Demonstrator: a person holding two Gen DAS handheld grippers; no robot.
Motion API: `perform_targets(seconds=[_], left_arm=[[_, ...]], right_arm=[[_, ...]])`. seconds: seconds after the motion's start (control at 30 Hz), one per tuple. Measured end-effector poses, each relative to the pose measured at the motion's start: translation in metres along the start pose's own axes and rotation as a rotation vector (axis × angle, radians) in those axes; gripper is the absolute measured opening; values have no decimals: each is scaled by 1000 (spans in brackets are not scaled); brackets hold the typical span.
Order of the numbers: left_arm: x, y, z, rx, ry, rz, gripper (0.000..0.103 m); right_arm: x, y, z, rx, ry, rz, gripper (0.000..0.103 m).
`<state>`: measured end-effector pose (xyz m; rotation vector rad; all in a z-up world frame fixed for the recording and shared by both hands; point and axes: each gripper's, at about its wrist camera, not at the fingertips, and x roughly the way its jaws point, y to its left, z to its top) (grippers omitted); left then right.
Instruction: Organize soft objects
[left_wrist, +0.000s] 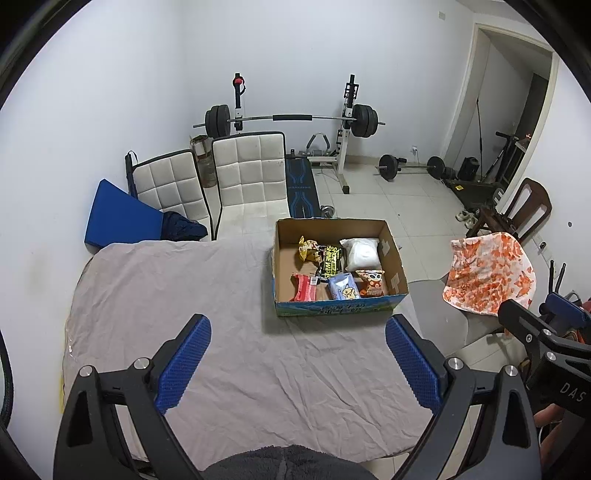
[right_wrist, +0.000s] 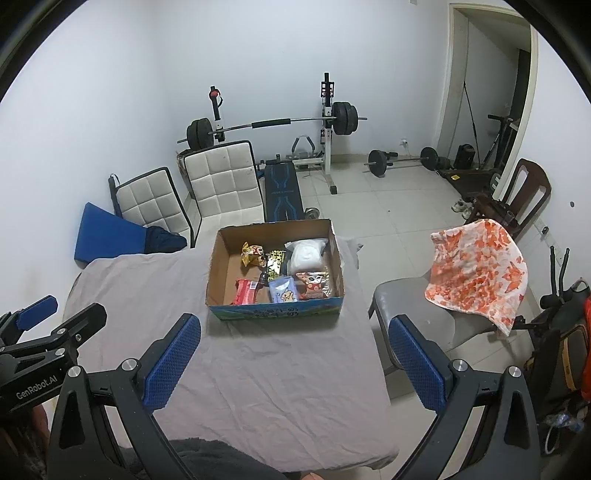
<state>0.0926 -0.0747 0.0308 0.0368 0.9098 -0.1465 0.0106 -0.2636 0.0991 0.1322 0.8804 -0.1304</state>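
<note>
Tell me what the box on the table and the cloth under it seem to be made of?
The box looks like corrugated cardboard: matte brown walls inside, glossy printed front. The cloth looks like thin woven fabric, matte grey, with many fine creases; whether cotton or synthetic is unclear.

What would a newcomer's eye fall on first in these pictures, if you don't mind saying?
Probably the open cardboard box at the far edge of the grey-covered table, holding several soft packets, among them a white bag and a red packet. Next, the orange-and-white cloth draped over a chair to the right. Both grippers, left and right, hang open and empty above the table.
</note>
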Motion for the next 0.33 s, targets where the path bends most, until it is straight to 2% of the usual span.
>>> perform_targets(seconds=[0.33], left_arm=[[-6, 0, 0, 1, -18, 5, 97]], right_arm=[[-1, 2, -1, 1, -5, 5, 103]])
